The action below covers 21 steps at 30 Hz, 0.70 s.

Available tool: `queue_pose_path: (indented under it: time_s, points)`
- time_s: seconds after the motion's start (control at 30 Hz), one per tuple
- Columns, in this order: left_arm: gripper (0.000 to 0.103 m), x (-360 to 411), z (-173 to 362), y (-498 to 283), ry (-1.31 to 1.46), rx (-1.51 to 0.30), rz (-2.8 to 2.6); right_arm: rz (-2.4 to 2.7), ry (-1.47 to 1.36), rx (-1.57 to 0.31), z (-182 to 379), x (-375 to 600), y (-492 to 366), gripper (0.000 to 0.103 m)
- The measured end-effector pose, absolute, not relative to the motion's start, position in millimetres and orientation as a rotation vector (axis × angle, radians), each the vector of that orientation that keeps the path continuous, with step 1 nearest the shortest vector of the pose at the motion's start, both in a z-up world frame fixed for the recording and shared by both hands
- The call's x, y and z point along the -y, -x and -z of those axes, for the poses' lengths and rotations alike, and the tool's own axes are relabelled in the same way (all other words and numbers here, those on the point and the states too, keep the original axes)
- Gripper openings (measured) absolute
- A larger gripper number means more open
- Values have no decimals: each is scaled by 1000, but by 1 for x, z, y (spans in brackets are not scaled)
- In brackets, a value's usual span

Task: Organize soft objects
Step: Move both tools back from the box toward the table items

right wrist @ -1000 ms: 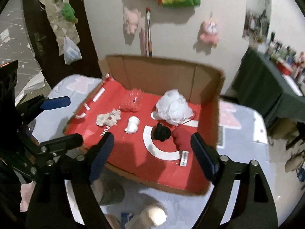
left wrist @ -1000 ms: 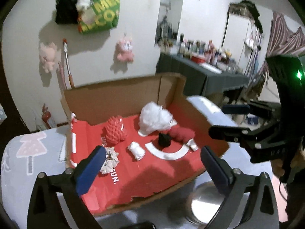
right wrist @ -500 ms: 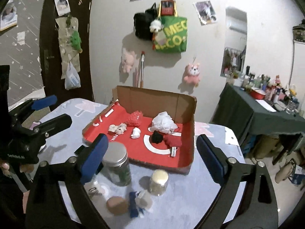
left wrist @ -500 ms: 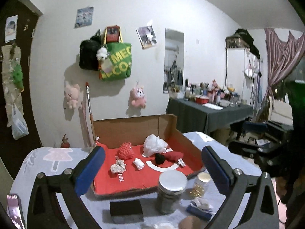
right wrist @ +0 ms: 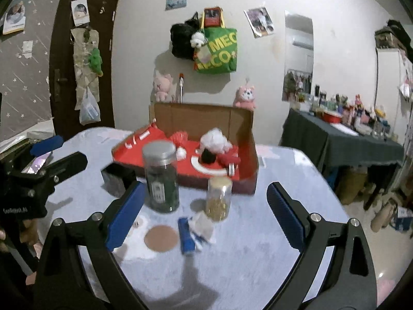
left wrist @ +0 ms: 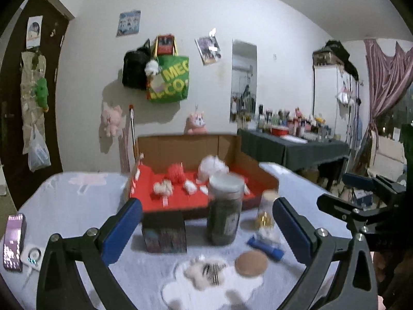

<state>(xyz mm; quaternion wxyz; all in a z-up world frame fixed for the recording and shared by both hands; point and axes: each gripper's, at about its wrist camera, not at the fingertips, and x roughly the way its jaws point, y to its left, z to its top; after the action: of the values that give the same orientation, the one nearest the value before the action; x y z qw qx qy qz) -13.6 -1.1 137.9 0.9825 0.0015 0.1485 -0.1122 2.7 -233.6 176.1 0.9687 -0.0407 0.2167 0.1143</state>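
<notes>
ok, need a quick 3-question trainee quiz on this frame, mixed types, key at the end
1. True or false: the left gripper and right gripper both hold a soft object.
2. Multiple choice: what stands on the table directly in front of the red-lined cardboard box? A) two lidded jars B) a kettle C) a stack of plates
3. Fill in: the white fluffy puff lies inside the ____.

Key:
1. False; both stand open with nothing between the pads.
2. A; the tall dark jar and the small jar.
3. Box.
</notes>
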Motion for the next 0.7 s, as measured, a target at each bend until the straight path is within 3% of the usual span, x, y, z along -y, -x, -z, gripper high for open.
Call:
queue_pose_path:
  time_s: [0.33,0.7]
  points:
    - [103,4,-77,-2,16,-463,231,-230,45,-579,-112,235,-17,96]
    - [103,3,-44,-32,30,-619,228,-258,-24,-690,-91,248,-51,96]
